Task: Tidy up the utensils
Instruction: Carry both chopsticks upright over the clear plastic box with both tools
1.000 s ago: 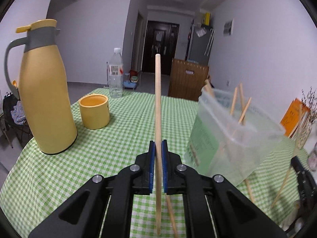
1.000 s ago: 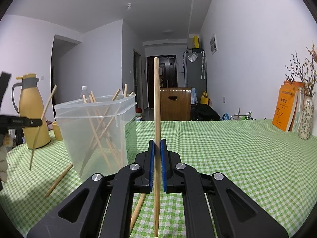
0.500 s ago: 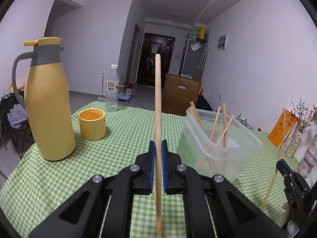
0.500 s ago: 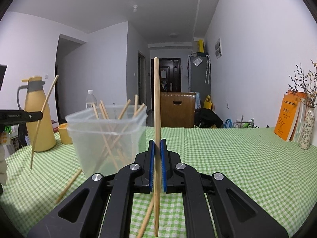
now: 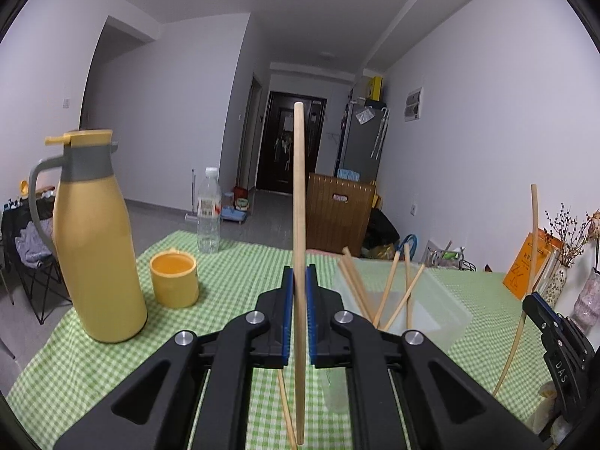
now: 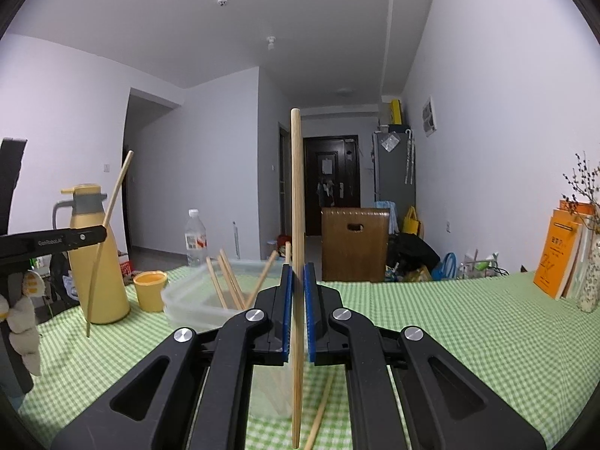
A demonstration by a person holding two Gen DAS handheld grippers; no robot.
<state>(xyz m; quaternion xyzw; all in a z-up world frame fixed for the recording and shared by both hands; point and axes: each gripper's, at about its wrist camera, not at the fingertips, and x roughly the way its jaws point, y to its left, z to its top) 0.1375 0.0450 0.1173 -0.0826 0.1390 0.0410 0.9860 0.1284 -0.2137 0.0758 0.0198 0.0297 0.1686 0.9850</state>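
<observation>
My left gripper (image 5: 299, 288) is shut on a wooden chopstick (image 5: 299, 202) that stands upright between its blue pads. My right gripper (image 6: 296, 285) is likewise shut on its own upright chopstick (image 6: 296, 195). A clear plastic container (image 5: 442, 303) with several chopsticks leaning inside sits on the green checked tablecloth, just right of the left gripper and just left of the right one (image 6: 195, 300). Each view catches the other gripper at its edge with its chopstick (image 5: 525, 292) (image 6: 107, 232). A loose chopstick (image 6: 318, 412) lies on the cloth under the right gripper.
A yellow thermos jug (image 5: 95, 240) and a yellow cup (image 5: 174, 279) stand on the left of the table (image 6: 431, 322), with a water bottle (image 5: 208, 212) behind. Orange books (image 6: 560, 255) and a vase stand at the right edge. A wooden chair back (image 6: 354, 243) is beyond.
Both grippers have risen with their chopsticks; the container now sits lower in both views, and its open top shows from above.
</observation>
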